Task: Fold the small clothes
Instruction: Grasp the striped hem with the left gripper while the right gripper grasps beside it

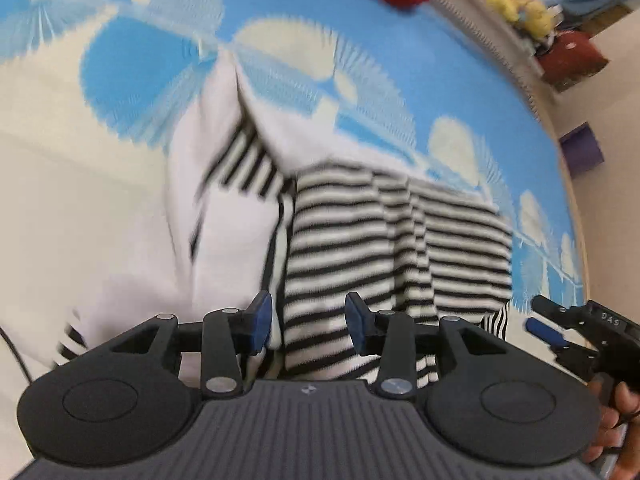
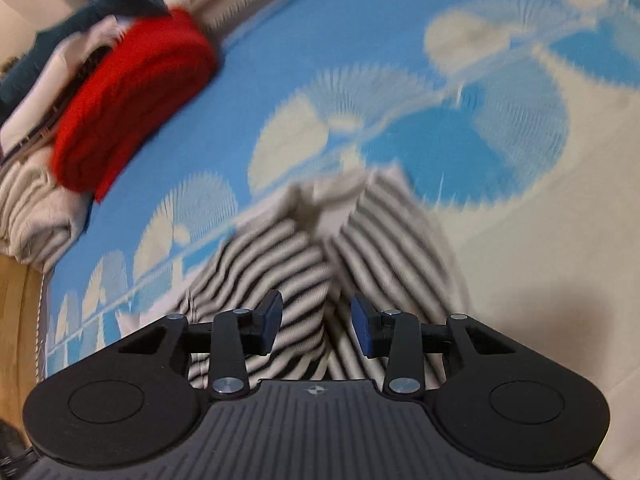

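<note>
- Left wrist only: right gripper (image 1: 546, 330) at the frame's right edge, a hand (image 1: 612, 420) gripping it.
- Right wrist only: red folded cloth (image 2: 132, 100) on a pile — far left.
- Striped garment (image 1: 400, 236) lies on the blue-white sheet (image 1: 280, 8).
- Both grippers tilt down over it; left gripper (image 1: 308, 326) part open, nothing clamped — right one likewise.

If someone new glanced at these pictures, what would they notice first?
Probably the black-and-white striped garment, lying rumpled on the blue-and-cream patterned cover just ahead of both grippers. Next, the bright red folded cloth at the cover's far edge, on a pile of other clothes.
</note>
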`<move>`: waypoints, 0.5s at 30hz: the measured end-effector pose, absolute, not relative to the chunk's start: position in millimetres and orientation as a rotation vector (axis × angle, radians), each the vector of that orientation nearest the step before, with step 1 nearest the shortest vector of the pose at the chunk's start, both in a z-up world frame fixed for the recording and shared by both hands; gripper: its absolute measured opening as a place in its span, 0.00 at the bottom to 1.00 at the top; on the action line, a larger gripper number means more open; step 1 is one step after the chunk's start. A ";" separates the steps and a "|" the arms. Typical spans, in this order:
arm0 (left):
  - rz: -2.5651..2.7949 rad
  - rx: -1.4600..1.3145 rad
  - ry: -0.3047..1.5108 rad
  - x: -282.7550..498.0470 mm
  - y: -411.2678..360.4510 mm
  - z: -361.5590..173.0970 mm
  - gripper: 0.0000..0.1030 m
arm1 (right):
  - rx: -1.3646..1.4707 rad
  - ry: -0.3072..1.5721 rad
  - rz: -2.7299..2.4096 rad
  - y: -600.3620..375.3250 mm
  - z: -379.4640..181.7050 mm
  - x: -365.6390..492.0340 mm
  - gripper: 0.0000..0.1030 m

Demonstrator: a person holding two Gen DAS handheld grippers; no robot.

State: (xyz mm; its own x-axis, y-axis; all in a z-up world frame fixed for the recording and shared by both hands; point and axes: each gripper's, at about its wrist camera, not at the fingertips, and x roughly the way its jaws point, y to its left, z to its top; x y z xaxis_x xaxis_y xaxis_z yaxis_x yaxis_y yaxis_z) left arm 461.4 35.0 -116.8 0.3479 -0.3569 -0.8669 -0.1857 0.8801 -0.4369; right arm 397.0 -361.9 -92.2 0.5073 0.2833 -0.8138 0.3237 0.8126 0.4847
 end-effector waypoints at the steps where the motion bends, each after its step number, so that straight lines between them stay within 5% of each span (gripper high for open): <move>1: -0.112 -0.508 1.250 467.5 36.9 -124.7 0.46 | 0.651 1.086 -0.029 -357.0 -98.6 400.0 0.43; 6: -0.078 -0.476 1.326 456.8 30.4 -146.7 0.45 | 0.662 1.127 -0.030 -337.6 -117.9 412.2 0.46; 8: -0.068 -0.463 1.323 456.3 29.5 -147.5 0.31 | 0.672 1.126 -0.002 -331.2 -121.9 415.0 0.46; 9: -0.071 -0.465 1.310 457.3 30.1 -145.2 0.09 | 0.672 1.125 0.013 -326.3 -123.2 416.9 0.46; 10: -0.083 -0.474 1.295 458.0 31.1 -142.3 0.01 | 0.669 1.120 0.020 -323.4 -122.4 417.8 0.43; 11: -0.091 -0.480 1.267 459.1 32.8 -135.2 0.01 | 0.665 1.110 0.028 -321.4 -121.6 418.7 0.38; 12: -0.090 -0.463 1.232 460.7 33.6 -127.8 0.01 | 0.666 1.091 0.043 -319.3 -119.0 418.8 0.14; 13: -0.089 -0.427 1.180 461.5 33.7 -118.7 0.01 | 0.677 1.066 0.050 -320.5 -116.8 418.6 0.01; 15: -0.096 -0.412 1.054 459.3 38.6 -98.2 0.01 | 0.747 0.971 0.051 -330.3 -100.2 411.6 0.01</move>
